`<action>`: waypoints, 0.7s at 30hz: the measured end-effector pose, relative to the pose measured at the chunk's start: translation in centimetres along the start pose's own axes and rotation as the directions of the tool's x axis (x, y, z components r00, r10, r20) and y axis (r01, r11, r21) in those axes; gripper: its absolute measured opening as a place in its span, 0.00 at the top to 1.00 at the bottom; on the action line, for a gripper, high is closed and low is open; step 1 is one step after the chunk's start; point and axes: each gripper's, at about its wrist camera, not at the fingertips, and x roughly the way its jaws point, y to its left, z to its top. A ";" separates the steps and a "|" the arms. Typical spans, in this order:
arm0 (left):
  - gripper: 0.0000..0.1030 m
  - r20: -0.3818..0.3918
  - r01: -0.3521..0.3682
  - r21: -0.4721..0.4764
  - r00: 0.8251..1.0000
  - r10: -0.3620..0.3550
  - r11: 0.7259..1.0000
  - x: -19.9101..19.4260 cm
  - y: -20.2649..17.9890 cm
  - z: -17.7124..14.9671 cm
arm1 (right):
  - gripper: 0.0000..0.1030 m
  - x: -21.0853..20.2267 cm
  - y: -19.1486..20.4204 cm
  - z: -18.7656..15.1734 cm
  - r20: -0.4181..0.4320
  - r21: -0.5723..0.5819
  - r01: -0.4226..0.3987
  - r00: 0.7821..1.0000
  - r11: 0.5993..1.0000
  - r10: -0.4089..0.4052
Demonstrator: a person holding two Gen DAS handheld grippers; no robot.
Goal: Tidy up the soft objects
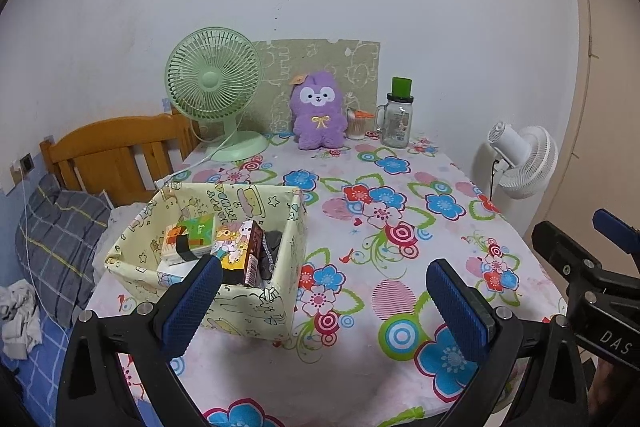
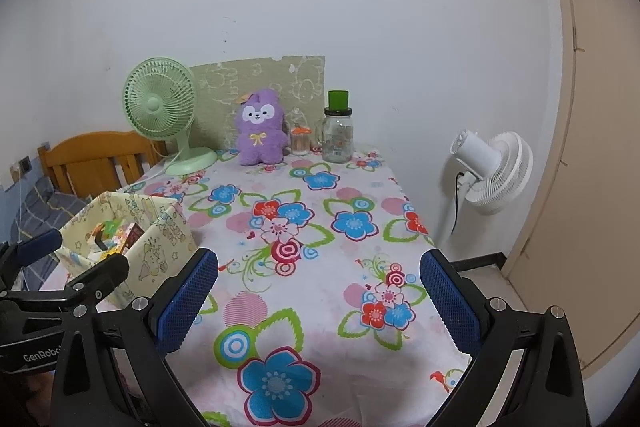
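A purple plush toy (image 1: 319, 115) sits upright at the back of the flowered table, against the wall; it also shows in the right wrist view (image 2: 261, 127). A pale yellow fabric box (image 1: 224, 255) stands at the table's left, holding small cartons and packets; it shows in the right wrist view (image 2: 136, 231) too. My left gripper (image 1: 324, 291) is open and empty, low over the table's front, just right of the box. My right gripper (image 2: 320, 283) is open and empty over the front of the table, to the right of the left gripper.
A green desk fan (image 1: 216, 95) stands back left. A glass jar with a green lid (image 1: 398, 115) and a small toothpick holder (image 1: 356, 125) stand right of the plush. A white floor fan (image 2: 492, 171) stands off the table's right edge. A bed (image 1: 60, 239) lies left.
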 end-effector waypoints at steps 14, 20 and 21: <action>0.00 0.014 -0.014 0.006 1.000 0.013 1.000 -0.2 0.0 0.3 | 0.01 0.0 0.0 0.1 0.005 0.005 -0.013 1.000 1.000 0.013; 0.00 0.012 -0.019 0.009 1.000 0.019 1.000 -0.2 0.0 0.3 | 0.01 0.1 0.0 0.2 0.004 0.008 -0.016 1.000 1.000 0.016; 0.00 0.012 -0.018 0.009 1.000 0.018 1.000 -0.2 0.0 0.4 | 0.01 0.1 0.0 0.2 0.004 0.008 -0.016 1.000 1.000 0.016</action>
